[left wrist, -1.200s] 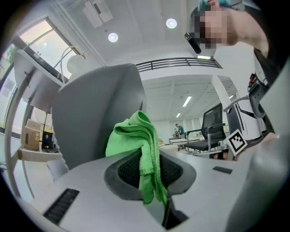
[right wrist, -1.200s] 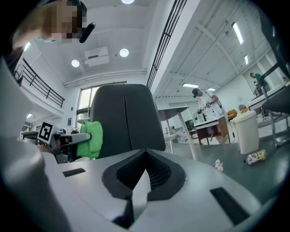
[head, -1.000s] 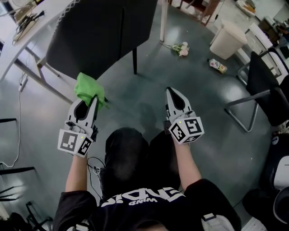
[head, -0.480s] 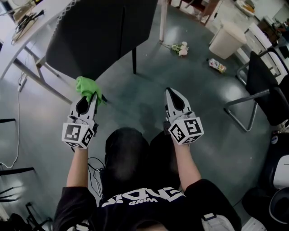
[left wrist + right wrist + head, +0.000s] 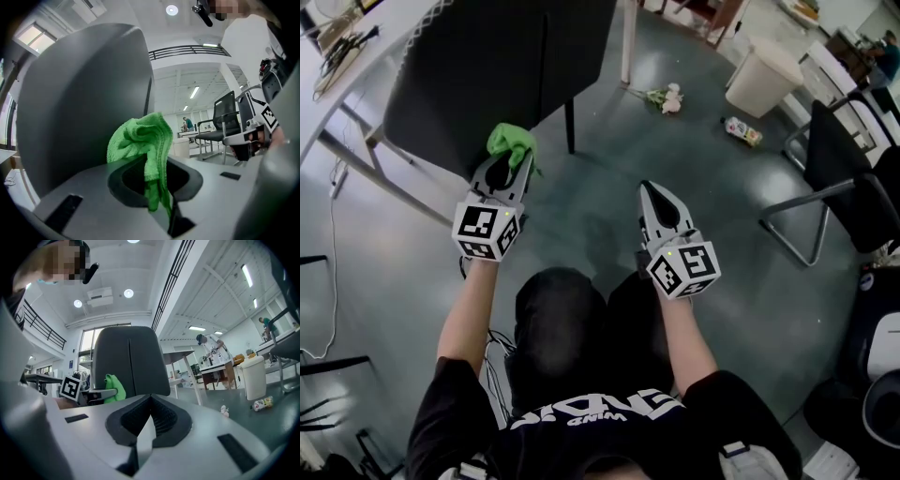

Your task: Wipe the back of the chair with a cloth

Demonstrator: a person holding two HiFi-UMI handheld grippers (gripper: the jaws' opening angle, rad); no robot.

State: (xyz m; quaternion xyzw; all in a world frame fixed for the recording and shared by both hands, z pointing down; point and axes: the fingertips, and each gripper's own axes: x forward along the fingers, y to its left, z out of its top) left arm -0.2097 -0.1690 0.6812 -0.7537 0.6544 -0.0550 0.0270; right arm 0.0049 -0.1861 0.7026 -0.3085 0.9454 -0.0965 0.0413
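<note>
A dark grey chair back (image 5: 492, 70) stands ahead of me, also filling the left gripper view (image 5: 79, 103) and upright in the right gripper view (image 5: 129, 362). My left gripper (image 5: 514, 159) is shut on a bunched green cloth (image 5: 510, 142) (image 5: 143, 145), which is held close against the lower edge of the chair back. In the right gripper view the cloth (image 5: 114, 387) shows beside the chair. My right gripper (image 5: 654, 195) is shut and empty, hanging over the floor to the right of the chair.
A white table (image 5: 342, 75) with its slanted legs is at the left, behind the chair. A beige bin (image 5: 761, 79), a small bottle (image 5: 737, 131) and a flower bunch (image 5: 666, 98) lie on the floor beyond. A black chair (image 5: 839, 183) stands at the right.
My left gripper has moved forward and to the right with the green cloth, up to the lower edge of the chair back. The right gripper has stayed in place.
</note>
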